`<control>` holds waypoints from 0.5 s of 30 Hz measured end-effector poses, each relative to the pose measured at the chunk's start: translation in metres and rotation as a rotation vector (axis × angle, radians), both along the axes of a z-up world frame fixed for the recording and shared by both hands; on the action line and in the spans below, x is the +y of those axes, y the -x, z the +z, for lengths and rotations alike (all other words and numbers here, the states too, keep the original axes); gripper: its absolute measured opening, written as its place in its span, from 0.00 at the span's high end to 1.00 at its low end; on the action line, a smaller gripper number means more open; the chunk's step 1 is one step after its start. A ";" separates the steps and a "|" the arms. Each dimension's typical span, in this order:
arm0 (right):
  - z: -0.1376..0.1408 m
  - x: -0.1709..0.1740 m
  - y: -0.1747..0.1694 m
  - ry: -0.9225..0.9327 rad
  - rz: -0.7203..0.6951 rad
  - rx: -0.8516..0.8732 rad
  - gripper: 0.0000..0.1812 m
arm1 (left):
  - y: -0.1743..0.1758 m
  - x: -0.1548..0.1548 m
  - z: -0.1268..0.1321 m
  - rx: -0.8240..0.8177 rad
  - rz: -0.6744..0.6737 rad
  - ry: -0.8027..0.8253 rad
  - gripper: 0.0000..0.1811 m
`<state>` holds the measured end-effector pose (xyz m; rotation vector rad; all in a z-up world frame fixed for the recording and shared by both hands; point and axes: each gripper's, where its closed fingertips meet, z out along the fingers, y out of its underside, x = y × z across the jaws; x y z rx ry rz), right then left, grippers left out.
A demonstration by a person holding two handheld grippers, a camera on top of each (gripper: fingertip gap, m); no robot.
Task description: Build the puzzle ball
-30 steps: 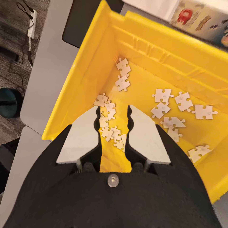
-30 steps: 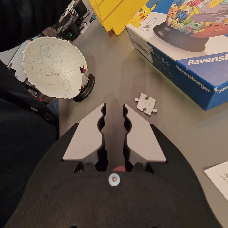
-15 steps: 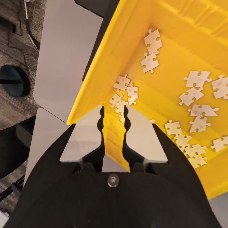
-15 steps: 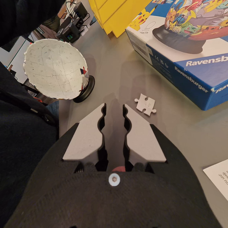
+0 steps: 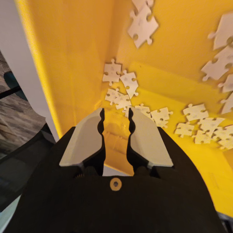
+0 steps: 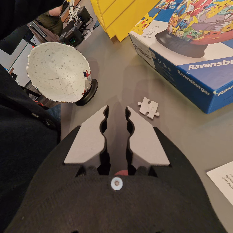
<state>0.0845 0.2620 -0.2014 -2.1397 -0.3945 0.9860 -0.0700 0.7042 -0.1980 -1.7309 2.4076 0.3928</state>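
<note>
Left wrist view: my left fingers (image 5: 116,111), parted and empty, hover in the yellow bin's (image 5: 70,53) corner over thin, light, slippery puzzle pieces (image 5: 121,87); I'd pinch one by its edges

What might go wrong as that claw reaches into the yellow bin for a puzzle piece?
The pieces by the open left gripper overlap in the yellow bin corner, so it may pinch two or jam against the wall. The half-built ball sits tilted on its stand near the table edge; a bump might tip it.
</note>
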 end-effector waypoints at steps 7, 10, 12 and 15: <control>0.002 0.000 -0.001 -0.008 -0.003 0.005 0.86 | 0.002 0.000 -0.019 0.094 -0.076 0.050 0.78; 0.002 0.000 -0.001 -0.010 -0.004 0.007 0.86 | 0.007 0.004 -0.027 0.158 -0.090 0.022 0.77; 0.002 0.000 -0.001 -0.010 -0.004 0.007 0.86 | 0.010 0.006 -0.034 0.193 -0.081 0.023 0.79; 0.002 0.000 -0.001 -0.011 -0.006 0.007 0.86 | 0.013 0.004 -0.037 0.244 -0.053 0.046 0.82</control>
